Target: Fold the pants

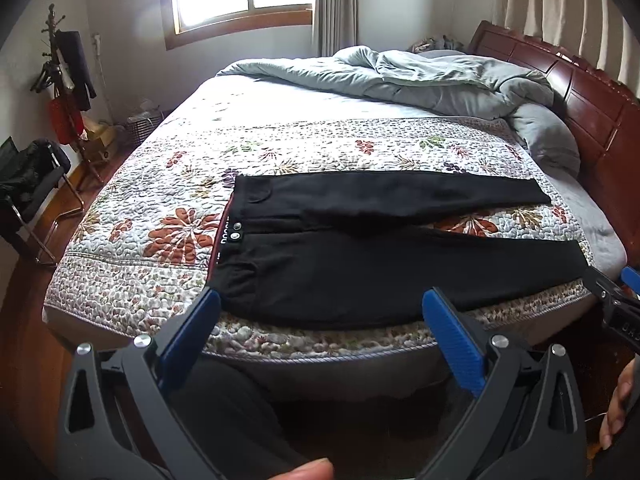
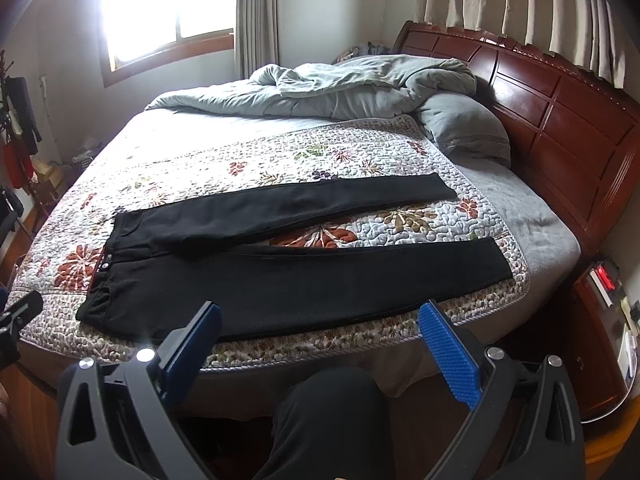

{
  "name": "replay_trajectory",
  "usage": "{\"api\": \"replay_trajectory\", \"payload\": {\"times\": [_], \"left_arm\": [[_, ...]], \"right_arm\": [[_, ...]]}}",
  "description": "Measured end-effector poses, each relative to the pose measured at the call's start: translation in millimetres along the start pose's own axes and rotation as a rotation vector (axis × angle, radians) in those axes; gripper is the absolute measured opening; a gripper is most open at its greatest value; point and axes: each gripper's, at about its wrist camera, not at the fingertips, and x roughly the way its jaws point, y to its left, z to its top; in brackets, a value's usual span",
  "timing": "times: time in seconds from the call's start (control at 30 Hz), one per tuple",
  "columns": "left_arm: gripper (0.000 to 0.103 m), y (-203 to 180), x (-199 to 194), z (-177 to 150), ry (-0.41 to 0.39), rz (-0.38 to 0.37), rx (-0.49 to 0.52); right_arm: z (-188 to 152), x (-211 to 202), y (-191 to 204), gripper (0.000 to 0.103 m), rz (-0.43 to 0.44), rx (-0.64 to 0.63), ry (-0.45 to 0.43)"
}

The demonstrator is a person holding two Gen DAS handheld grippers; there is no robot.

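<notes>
Black pants [image 1: 360, 272] lie flat on the flowered quilt [image 1: 160, 184], waistband at the left, both legs spread apart toward the right. They also show in the right wrist view [image 2: 280, 280]. My left gripper [image 1: 322, 300] is open and empty, held just before the bed's near edge, in front of the near leg. My right gripper [image 2: 320, 312] is open and empty, also before the near edge, in front of the near leg. The right gripper shows at the right edge of the left wrist view [image 1: 616, 300].
A rumpled grey duvet [image 1: 400, 76] and pillow [image 1: 548, 140] lie at the far side by the dark wooden headboard [image 1: 580, 100]. A coat rack [image 1: 64, 76] and folding chair [image 1: 32, 184] stand at the left. A nightstand [image 2: 600, 320] stands at the right. My leg [image 2: 332, 420] is below.
</notes>
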Motion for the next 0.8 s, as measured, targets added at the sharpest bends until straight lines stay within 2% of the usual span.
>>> {"api": "replay_trajectory", "payload": {"times": [0.37, 0.4, 0.47, 0.5, 0.53, 0.57, 0.6, 0.63, 0.7, 0.77, 0.8], "left_arm": [[0.100, 9, 32, 12, 0.043, 0.001, 0.002], [0.100, 10, 40, 13, 0.039, -0.038, 0.020], [0.101, 14, 52, 12, 0.042, -0.155, 0.045], [0.101, 19, 65, 13, 0.063, -0.262, 0.057], [0.101, 25, 80, 15, 0.098, -0.331, 0.065], [0.101, 31, 95, 18, 0.136, -0.343, 0.079], [0.100, 41, 114, 25, 0.161, -0.310, 0.105], [0.100, 53, 130, 32, 0.162, -0.289, 0.135], [0.100, 77, 161, 49, 0.169, -0.292, 0.184], [0.100, 108, 203, 70, 0.223, -0.273, 0.173], [0.100, 133, 236, 85, 0.292, -0.290, 0.125]], "right_arm": [[7, 30, 4, 0.099, -0.003, -0.012, 0.034], [8, 34, 4, 0.099, 0.004, -0.017, 0.036], [11, 45, 3, 0.099, 0.087, -0.036, 0.013], [12, 51, 1, 0.099, 0.167, -0.045, 0.000], [16, 65, -1, 0.099, 0.263, -0.069, 0.007], [20, 75, 0, 0.099, 0.272, -0.095, 0.033], [27, 92, -1, 0.099, 0.250, -0.147, 0.062], [31, 100, -3, 0.099, 0.242, -0.173, 0.058], [45, 120, -10, 0.099, 0.217, -0.205, 0.053], [62, 150, -23, 0.099, 0.241, -0.226, 0.098], [73, 169, -31, 0.099, 0.249, -0.227, 0.122]]}}
